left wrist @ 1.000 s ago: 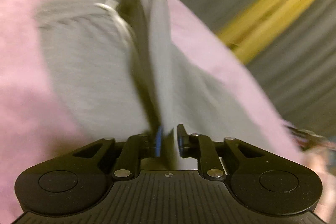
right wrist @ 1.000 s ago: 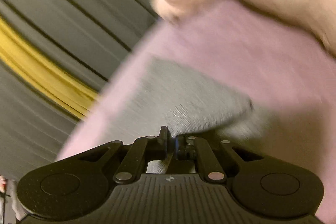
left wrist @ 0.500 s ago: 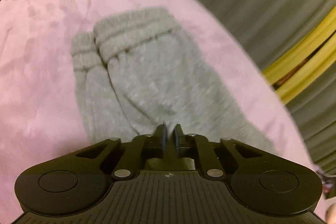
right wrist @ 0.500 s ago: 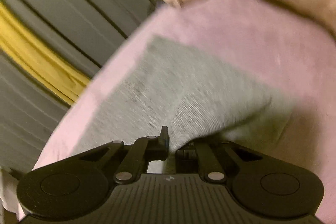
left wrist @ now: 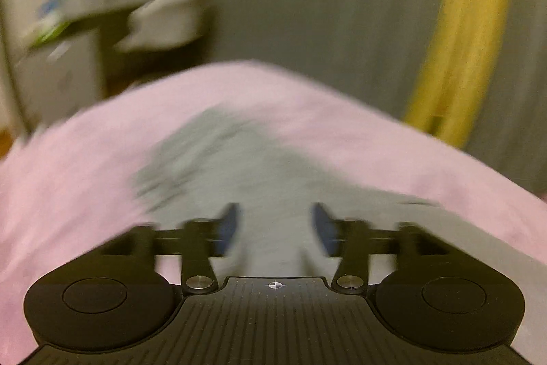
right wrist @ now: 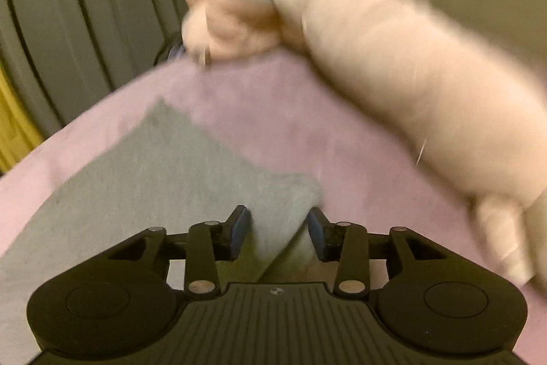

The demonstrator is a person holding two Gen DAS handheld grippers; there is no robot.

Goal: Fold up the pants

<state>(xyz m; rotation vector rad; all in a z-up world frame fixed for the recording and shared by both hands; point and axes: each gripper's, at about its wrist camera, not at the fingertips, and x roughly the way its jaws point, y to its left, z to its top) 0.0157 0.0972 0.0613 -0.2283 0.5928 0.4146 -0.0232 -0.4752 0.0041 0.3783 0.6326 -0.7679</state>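
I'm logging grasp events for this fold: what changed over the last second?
Both grippers let go. The left gripper, shut on the grey pants until half a second ago, now stands open above them. The right gripper has opened too, with a corner of the fabric lying loose between its fingers. The pants stayed folded on the pink blanket.

no readable text, label, brand or number anywhere in either blurred view
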